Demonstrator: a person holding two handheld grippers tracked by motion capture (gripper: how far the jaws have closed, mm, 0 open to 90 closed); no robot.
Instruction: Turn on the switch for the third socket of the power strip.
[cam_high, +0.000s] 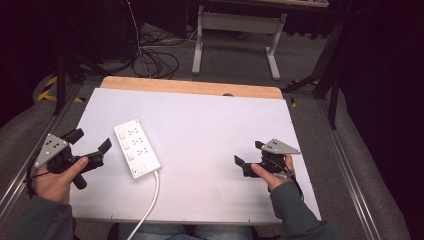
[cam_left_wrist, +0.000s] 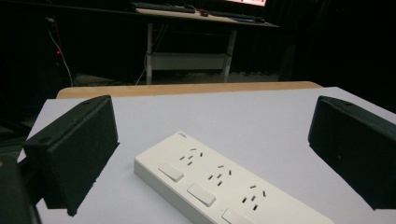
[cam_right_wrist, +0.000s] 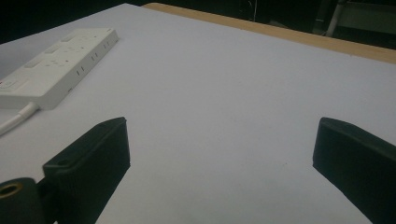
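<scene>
Beside the power strip (cam_high: 136, 148), both claws (cam_high: 91, 141) (cam_high: 248, 152) gape, hand-held low.

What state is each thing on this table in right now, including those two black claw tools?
Power strip: lying flat on the table, nothing plugged into its sockets, its own white cord trailing off the near edge.
Left gripper: open, holding nothing.
Right gripper: open, holding nothing.
</scene>
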